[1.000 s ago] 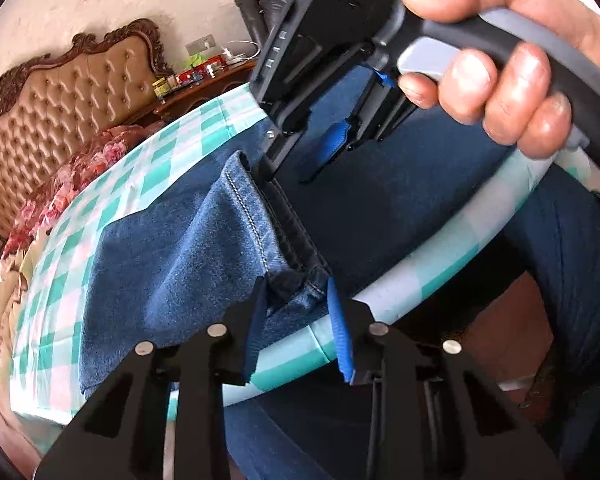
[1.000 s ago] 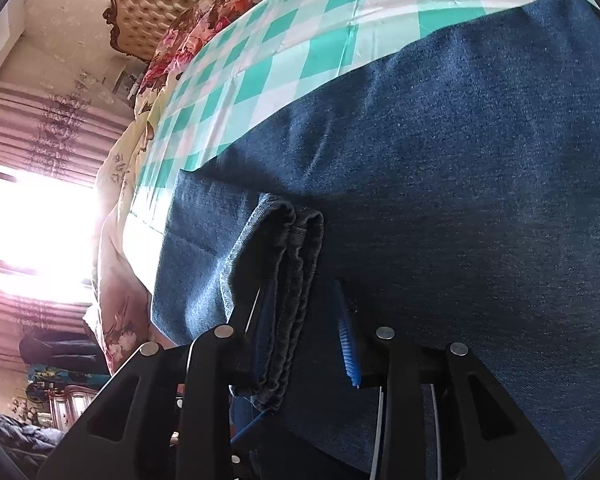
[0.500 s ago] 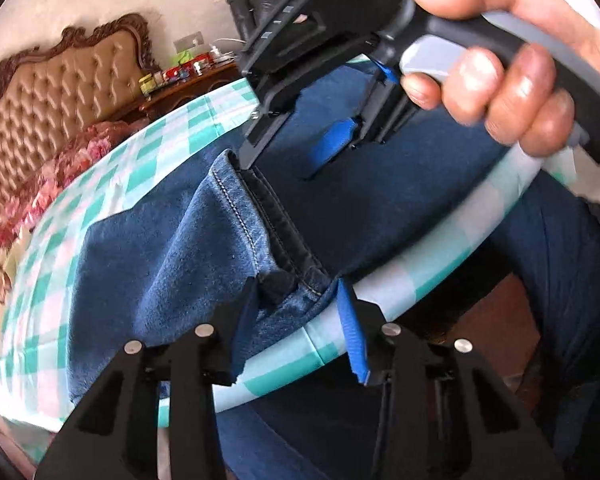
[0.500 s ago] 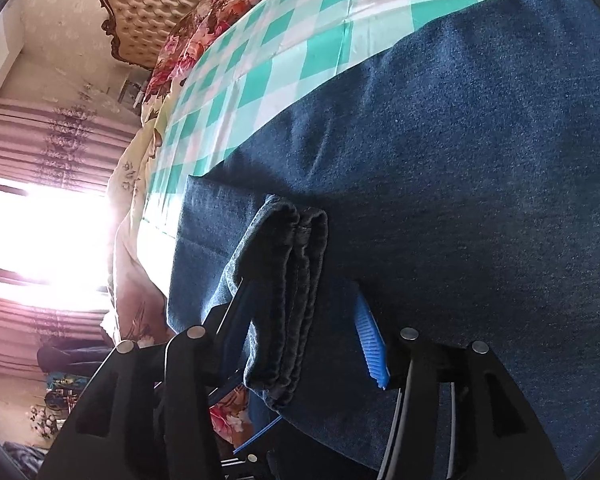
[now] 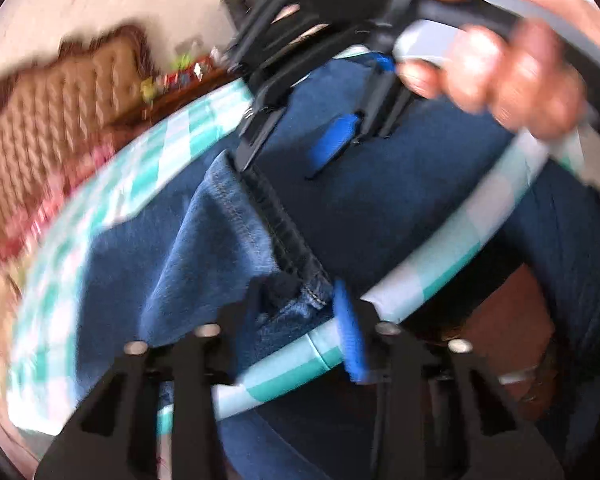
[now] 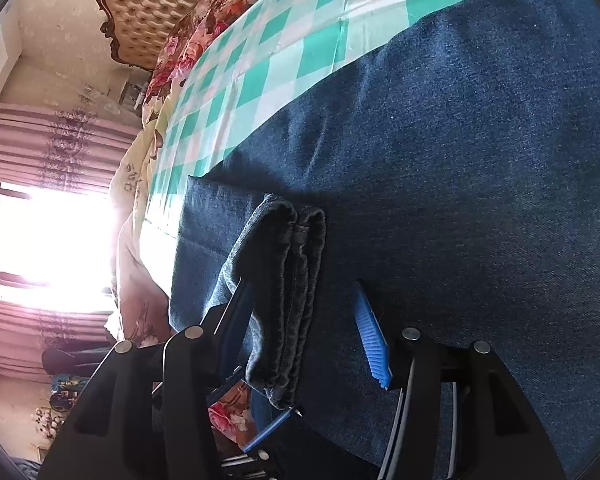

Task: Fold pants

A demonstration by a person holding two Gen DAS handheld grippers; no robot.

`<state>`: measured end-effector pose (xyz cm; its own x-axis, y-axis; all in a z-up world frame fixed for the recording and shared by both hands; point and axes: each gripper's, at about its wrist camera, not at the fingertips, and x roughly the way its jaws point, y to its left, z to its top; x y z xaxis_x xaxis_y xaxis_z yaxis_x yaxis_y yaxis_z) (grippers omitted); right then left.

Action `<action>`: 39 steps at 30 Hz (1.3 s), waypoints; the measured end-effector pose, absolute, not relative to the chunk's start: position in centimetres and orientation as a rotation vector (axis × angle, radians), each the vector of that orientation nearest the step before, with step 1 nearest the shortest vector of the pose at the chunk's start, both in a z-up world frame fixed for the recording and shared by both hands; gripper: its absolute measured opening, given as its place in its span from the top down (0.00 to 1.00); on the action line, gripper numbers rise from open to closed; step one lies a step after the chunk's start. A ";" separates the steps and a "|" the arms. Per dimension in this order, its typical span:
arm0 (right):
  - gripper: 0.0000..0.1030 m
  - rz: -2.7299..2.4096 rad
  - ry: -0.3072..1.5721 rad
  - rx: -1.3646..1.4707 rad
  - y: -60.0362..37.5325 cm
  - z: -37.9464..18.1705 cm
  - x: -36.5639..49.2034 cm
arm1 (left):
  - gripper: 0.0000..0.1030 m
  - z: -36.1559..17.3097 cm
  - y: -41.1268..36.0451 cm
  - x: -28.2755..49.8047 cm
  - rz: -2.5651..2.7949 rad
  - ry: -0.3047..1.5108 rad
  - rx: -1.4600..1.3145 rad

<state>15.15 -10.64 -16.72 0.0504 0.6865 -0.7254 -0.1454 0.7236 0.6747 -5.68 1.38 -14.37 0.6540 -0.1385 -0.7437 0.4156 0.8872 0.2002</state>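
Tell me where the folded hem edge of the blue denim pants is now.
In the right wrist view, the hem edge hangs lower centre, between the right gripper fingers, above the checked tablecloth.

The left wrist view is smeared all over: the tufted headboard (image 5: 56, 120) is streaks, and the small things on the shelf (image 5: 180, 76) beside it cannot be made out. The hand (image 5: 496, 64) at the top runs off the edge. The left hand-held gripper (image 5: 300, 304) hides the pants (image 5: 204, 248) hem corner (whether both pads press it is unclear). In the right wrist view the window (image 6: 52, 240) is blown out white
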 end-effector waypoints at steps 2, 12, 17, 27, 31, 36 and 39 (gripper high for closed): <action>0.46 0.697 1.406 0.535 -10.9 -16.9 15.1 | 0.79 -13.6 2.4 -5.3 -0.337 0.810 0.308; 0.22 0.825 1.524 0.789 -9.1 -17.7 15.8 | 0.86 -9.1 4.2 -5.1 -0.331 0.757 0.210; 0.22 0.813 1.514 0.749 -6.8 -17.4 17.1 | 0.87 -9.2 3.7 -6.2 -0.316 0.743 0.208; 0.91 0.744 1.305 0.426 -6.2 -12.6 17.6 | 0.91 -8.2 0.0 -7.2 -0.235 0.661 0.376; 0.92 0.704 1.245 0.316 -8.4 -10.8 17.9 | 0.92 -8.4 -3.5 -6.3 -0.261 0.647 0.385; 0.91 0.663 1.320 0.222 -9.3 -15.6 19.6 | 0.85 -12.9 -6.4 -5.1 -0.226 0.678 0.431; 0.77 0.683 1.319 0.293 -10.3 -15.9 19.8 | 0.59 -13.2 -7.0 -7.0 -0.208 0.621 0.499</action>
